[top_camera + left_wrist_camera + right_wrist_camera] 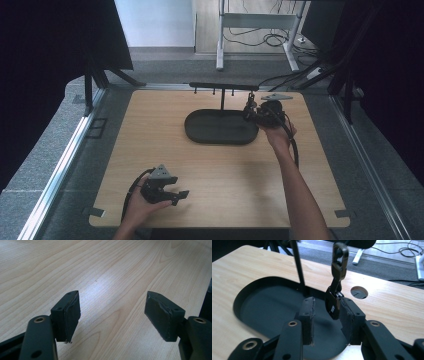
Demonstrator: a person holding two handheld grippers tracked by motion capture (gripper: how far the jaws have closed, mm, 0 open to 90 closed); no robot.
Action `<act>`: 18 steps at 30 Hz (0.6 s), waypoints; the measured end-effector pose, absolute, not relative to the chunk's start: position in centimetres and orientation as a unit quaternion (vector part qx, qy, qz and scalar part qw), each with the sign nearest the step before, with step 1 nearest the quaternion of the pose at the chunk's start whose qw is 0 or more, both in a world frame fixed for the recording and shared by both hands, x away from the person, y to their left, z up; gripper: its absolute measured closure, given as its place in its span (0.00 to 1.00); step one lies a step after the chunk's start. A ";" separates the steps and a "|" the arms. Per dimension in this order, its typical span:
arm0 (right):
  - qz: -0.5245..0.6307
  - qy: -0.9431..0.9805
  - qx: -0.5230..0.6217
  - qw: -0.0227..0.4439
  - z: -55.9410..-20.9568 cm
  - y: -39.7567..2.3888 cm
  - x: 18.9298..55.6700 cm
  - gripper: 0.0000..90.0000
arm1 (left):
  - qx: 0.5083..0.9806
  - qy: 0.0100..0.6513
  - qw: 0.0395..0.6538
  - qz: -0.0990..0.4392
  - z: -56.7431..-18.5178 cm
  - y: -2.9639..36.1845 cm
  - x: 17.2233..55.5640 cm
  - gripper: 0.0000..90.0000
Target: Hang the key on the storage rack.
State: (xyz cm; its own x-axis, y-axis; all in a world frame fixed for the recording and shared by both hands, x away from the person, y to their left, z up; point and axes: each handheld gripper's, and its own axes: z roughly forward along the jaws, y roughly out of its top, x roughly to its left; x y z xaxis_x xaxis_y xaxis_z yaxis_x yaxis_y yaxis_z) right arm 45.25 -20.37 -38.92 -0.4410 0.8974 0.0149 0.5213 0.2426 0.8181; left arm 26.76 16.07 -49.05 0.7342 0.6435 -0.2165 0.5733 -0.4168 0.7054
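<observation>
Black key fob (333,305) hangs between parted right tool (327,308); left tool (113,313) wide, empty.

My left hand (136,202) sits at the near left, forearm coming in from the near edge. It holds the left gripper (181,195) low and roughly level, pointing right. Seen from the left gripper view, its jaws stand wide apart, with both dark pads (72,315) bare and nothing between them.

My right arm reaches far across, stretched from the near right toward the far centre. The right hand (278,133) wraps the right gripper (248,114), which points left. In the right gripper view, its jaws are partly parted. A small dark hanging piece leans against the right pad (345,316), clear of the left pad.
</observation>
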 end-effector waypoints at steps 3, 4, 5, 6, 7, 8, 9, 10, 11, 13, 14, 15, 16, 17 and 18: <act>0.396 0.758 0.464 0.230 -39.0 -20.7 44.2 0.69 | 0.841 0.362 0.399 0.043 -49.1 16.0 26.7 0.33; 0.399 0.758 0.462 0.231 -39.0 -20.8 43.9 0.69 | 0.842 0.361 0.399 0.043 -49.1 15.9 26.7 0.33; 0.398 0.761 0.457 0.232 -39.0 -20.9 43.4 0.69 | 0.842 0.360 0.399 0.043 -49.1 15.9 26.7 0.33; 0.399 0.762 0.454 0.234 -39.0 -21.1 43.1 0.69 | 0.842 0.360 0.399 0.043 -49.1 15.9 26.7 0.33; 0.405 0.760 0.450 0.235 -39.0 -21.3 42.6 0.69 | 0.842 0.360 0.399 0.043 -49.1 15.8 26.7 0.33; 0.410 0.760 0.448 0.234 -39.1 -21.5 42.2 0.69 | 0.842 0.360 0.399 0.043 -49.1 15.9 26.7 0.33; 0.413 0.760 0.445 0.231 -39.2 -21.7 41.8 0.68 | 0.842 0.361 0.399 0.043 -49.2 15.9 26.8 0.33; 0.414 0.762 0.443 0.227 -39.3 -21.9 41.4 0.68 | 0.842 0.361 0.398 0.044 -49.2 15.9 26.8 0.33; 0.419 0.762 0.439 0.226 -39.5 -22.1 40.8 0.68 | 0.842 0.362 0.398 0.044 -49.2 15.9 26.8 0.33; 0.425 0.763 0.434 0.220 -39.7 -22.4 40.0 0.67 | 0.842 0.362 0.398 0.044 -49.2 15.9 26.8 0.33; 0.429 0.763 0.431 0.217 -39.9 -22.5 39.5 0.67 | 0.842 0.362 0.397 0.045 -49.2 15.9 26.8 0.33; 0.434 0.762 0.428 0.218 -40.1 -22.7 38.9 0.66 | 0.843 0.361 0.395 0.045 -49.2 15.9 26.8 0.33; 0.437 0.763 0.424 0.214 -40.4 -22.8 38.4 0.66 | 0.843 0.361 0.396 0.044 -49.2 15.9 26.8 0.33; 0.440 0.764 0.421 0.212 -40.6 -22.9 37.9 0.65 | 0.843 0.361 0.395 0.045 -49.2 15.9 26.8 0.33; 0.443 0.763 0.419 0.212 -40.8 -23.1 37.3 0.65 | 0.843 0.362 0.395 0.045 -49.2 15.8 26.8 0.33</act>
State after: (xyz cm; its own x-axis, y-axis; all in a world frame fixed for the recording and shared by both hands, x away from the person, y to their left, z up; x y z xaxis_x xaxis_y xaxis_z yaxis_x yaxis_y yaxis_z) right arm 37.34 -23.09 -40.80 -0.5584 0.8282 0.0477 0.4520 0.2556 0.8546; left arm 26.76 15.83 -49.20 0.7338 0.6458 -0.2110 0.5754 -0.4256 0.6984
